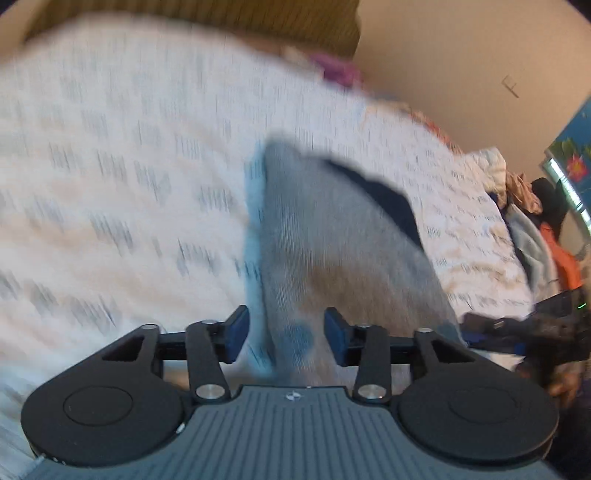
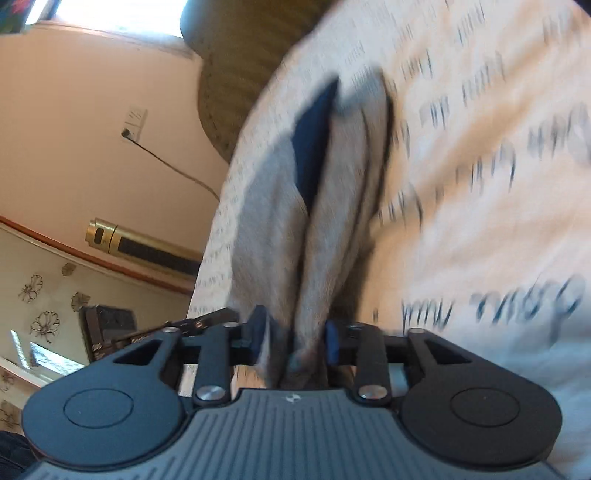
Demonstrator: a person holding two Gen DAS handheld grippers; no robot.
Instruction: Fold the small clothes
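hand-held gripper [image 1: 286,334] astride grey garment [image 1: 332,236]

Soft daylight, heavy motion blur on bedding [image 1: 129,166], fisheye-bent edges.

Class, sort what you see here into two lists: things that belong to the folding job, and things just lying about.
Belongs to the job:
- grey sock
- left gripper
- right gripper
- printed bedsheet

Just lying about:
- clothes pile
- wall socket
- gold cylinder

Peach wall [image 2: 74,166], socket with cord [image 2: 133,123], bright window [image 2: 110,14], floral-patterned lower wall [image 2: 40,295]
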